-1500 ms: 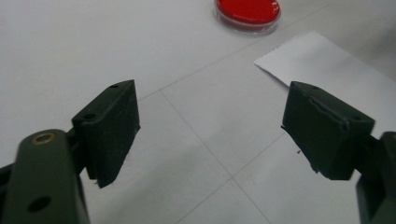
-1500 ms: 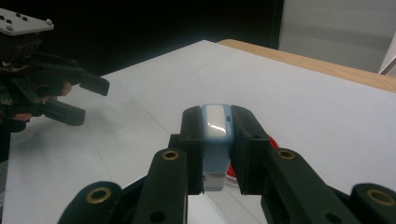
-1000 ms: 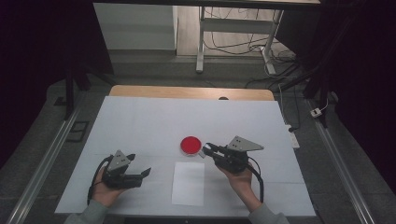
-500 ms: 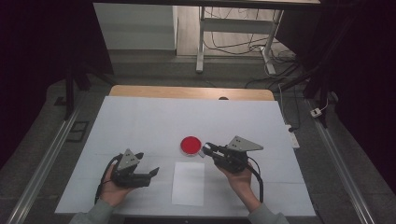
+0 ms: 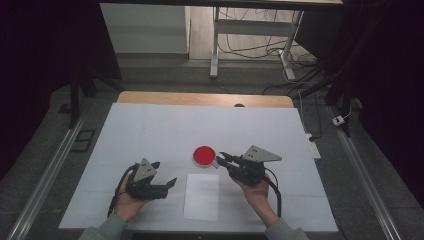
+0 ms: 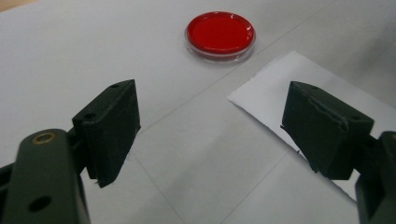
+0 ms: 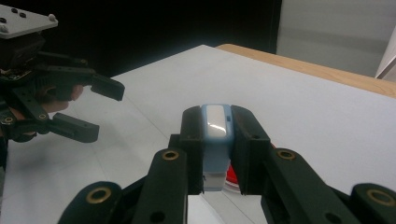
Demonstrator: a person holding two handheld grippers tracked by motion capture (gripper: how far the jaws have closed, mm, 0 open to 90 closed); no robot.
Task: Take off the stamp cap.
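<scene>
White sheet-covered table [image 5: 150, 130], wood edge showing at far side; dark room beyond, grey floor w/ cables.

Near edge: white paper sheet [image 5: 201, 196] lies flat btwn the two hands, nothing on it.

Left gripper [image 5: 167, 184] just left of the paper, held low in the person's hand, jaws spread wide w/ nothing btwn them. Left gripper view: table shows in the gap, paper corner [image 6: 275, 100] behind the right-hand jaw, red dish [image 6: 220, 34] farther off, unobstructed.

Right gripper [image 5: 222, 159] just past the paper's far right corner, tips pointing left toward the dish. Jaws pressed together, pinching a small pale-blue device [image 7: 216, 140] w/ white top face, upright btwn the pads. Right gripper view: device and jaws hide most of the dish; a red sliver shows low behind them. Left gripper [image 7: 105, 109] also seen there, off to the left, apart.

Red round dish [image 5: 204, 155], clear rim, sits on table just beyond the paper, close by right gripper's tips; touching or not – can't tell.

Far: table legs, power strip at right table edge.
</scene>
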